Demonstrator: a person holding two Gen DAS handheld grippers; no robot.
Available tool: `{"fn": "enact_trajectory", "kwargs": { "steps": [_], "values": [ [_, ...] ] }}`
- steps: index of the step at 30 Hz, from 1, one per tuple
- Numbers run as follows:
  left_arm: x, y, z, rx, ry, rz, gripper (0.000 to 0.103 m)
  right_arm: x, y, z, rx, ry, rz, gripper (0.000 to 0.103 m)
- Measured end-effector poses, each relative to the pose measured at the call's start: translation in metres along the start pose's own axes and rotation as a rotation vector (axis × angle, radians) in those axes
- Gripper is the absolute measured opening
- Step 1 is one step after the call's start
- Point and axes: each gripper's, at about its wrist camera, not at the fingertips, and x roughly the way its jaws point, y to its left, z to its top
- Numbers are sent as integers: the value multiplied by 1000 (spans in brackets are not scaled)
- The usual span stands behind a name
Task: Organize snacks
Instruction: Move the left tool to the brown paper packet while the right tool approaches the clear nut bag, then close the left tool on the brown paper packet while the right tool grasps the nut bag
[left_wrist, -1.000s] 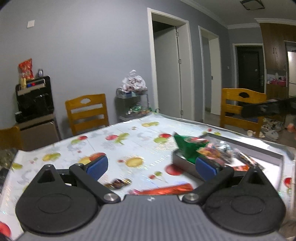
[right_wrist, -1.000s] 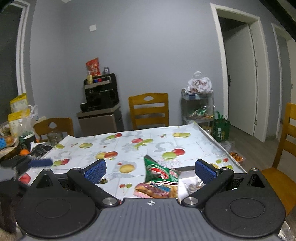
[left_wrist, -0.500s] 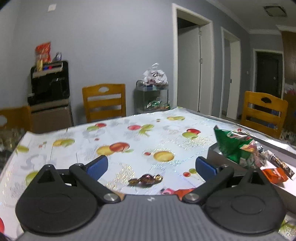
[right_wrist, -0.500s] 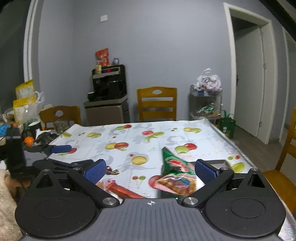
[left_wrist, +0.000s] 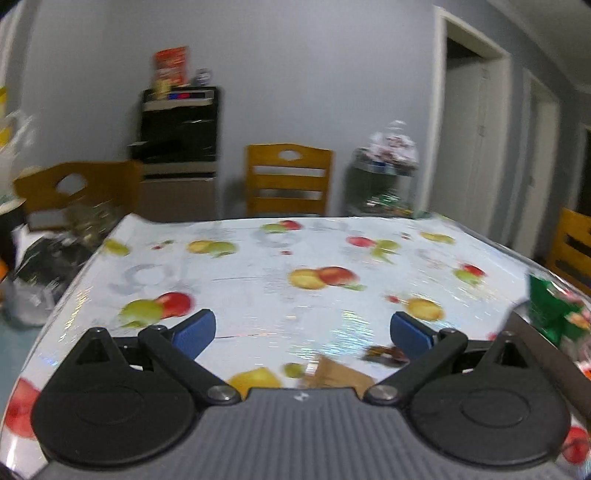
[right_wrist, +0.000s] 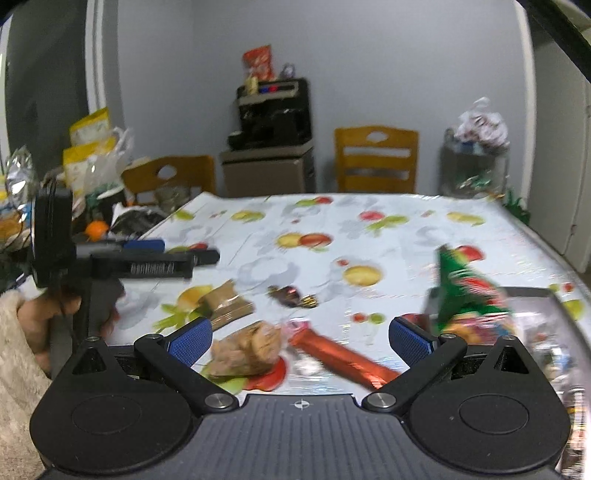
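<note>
My right gripper is open and hovers low over loose snacks on the fruit-print tablecloth. A clear packet of biscuits and a long red wrapper lie just ahead, between its fingers. Farther out lie a brown packet and a dark wrapped candy. A green bag stands in the grey tray at the right. My left gripper is open and empty, with the brown packet and the candy just below it. The green bag shows at its right edge.
A person's hand holds the left gripper at the table's left side. Cluttered bags and an orange sit beyond the left edge. Wooden chairs stand at the far side, with a black machine on a cabinet.
Both views have swung left. The tray and green bag slid to the right edge of each view. The loose snacks now lie in front of the right gripper.
</note>
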Motion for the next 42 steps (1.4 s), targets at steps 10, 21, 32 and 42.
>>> {"fn": "enact_trajectory", "kwargs": {
  "steps": [10, 21, 32, 42],
  "values": [
    [23, 22, -6, -52, 49, 62, 102, 60, 25, -6, -25, 58, -8, 103],
    [44, -19, -29, 163, 102, -50, 102, 85, 45, -16, -119, 90, 18, 103],
    [54, -29, -36, 199, 155, -141, 99, 91, 53, -20, -161, 84, 30, 103],
    [66, -27, -41, 173, 261, -152, 95, 95, 60, -23, -196, 76, 40, 103]
  ]
}}
